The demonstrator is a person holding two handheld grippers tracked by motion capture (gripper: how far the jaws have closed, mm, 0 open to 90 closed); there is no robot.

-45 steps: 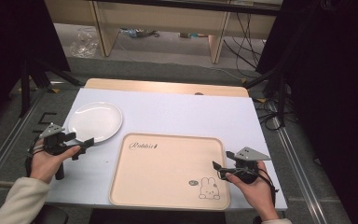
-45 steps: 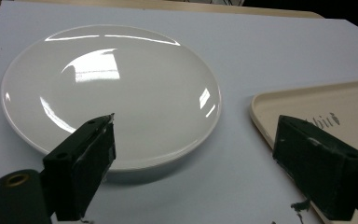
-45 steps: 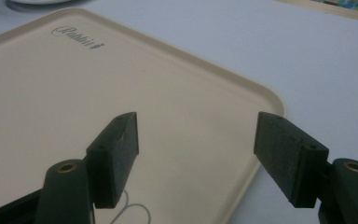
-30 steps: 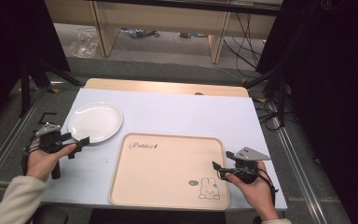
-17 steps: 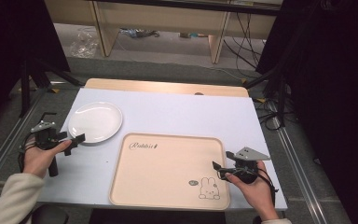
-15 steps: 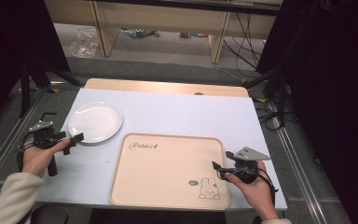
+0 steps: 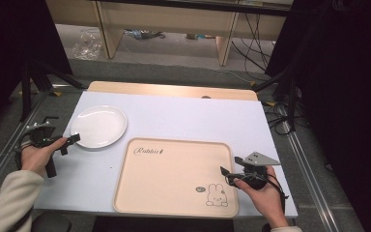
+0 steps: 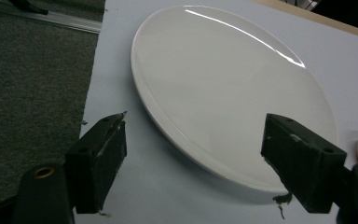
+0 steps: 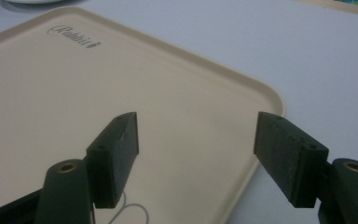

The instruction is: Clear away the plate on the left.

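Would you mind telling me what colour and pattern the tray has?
The tray is plain beige with "Rabbit" lettering and a small rabbit drawing; the high view shows it best.

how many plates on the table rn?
1. The round white ceramic plate sits at the table's far left, beside the beige rabbit-print plastic tray, right in front of the open left gripper. Nothing seems hidden.

A white-topped table [image 7: 183, 116] with a pale wooden strip [image 7: 174, 90] along its far edge stands on grey carpet [image 7: 164, 72]; in the left gripper view that carpet [image 8: 28, 84] lies left of the jaws. Beyond stand light wooden furniture legs [image 7: 224, 41], black cables [image 7: 258, 29] and dark drapes [image 7: 348, 96] at both sides
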